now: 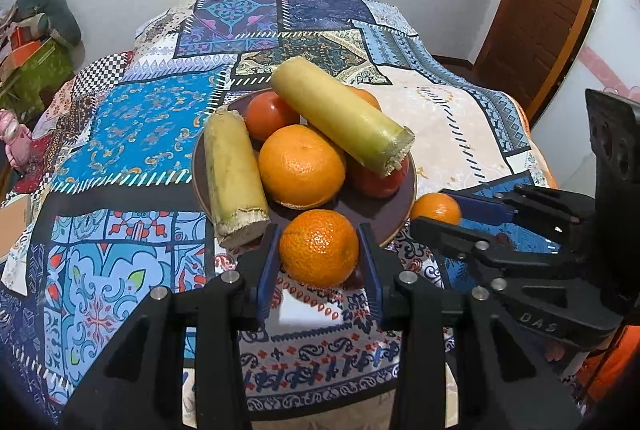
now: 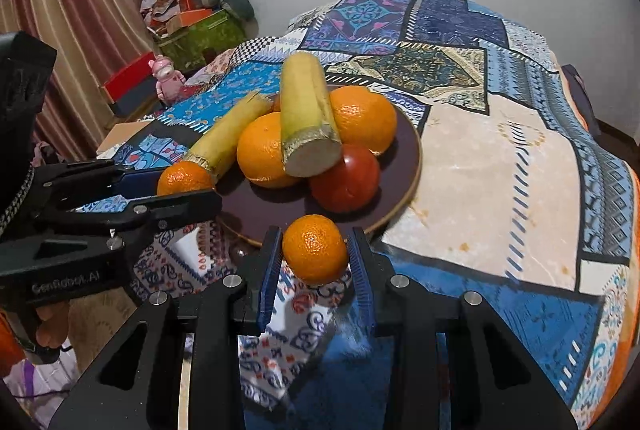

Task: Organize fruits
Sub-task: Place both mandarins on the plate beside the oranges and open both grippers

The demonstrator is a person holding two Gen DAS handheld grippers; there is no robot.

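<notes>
A dark brown plate (image 1: 384, 213) on the patchwork cloth holds oranges, red tomatoes and two yellow cane pieces (image 1: 234, 173). My left gripper (image 1: 319, 250) is shut on an orange mandarin (image 1: 319, 248) held at the plate's near rim. My right gripper (image 2: 314, 250) is shut on a smaller mandarin (image 2: 315, 249), also at the plate's (image 2: 404, 189) near rim. The right gripper shows in the left wrist view (image 1: 436, 207) with its mandarin (image 1: 436, 207). The left gripper shows in the right wrist view (image 2: 188, 185) with its mandarin (image 2: 184, 179).
The plate carries a large orange (image 1: 301, 165), a tomato (image 1: 270, 113) and a long cane piece (image 1: 340, 113) laid across the top. A pink toy (image 2: 166, 77) and boxes stand off the table's left. A wooden door (image 1: 540, 5) is at back right.
</notes>
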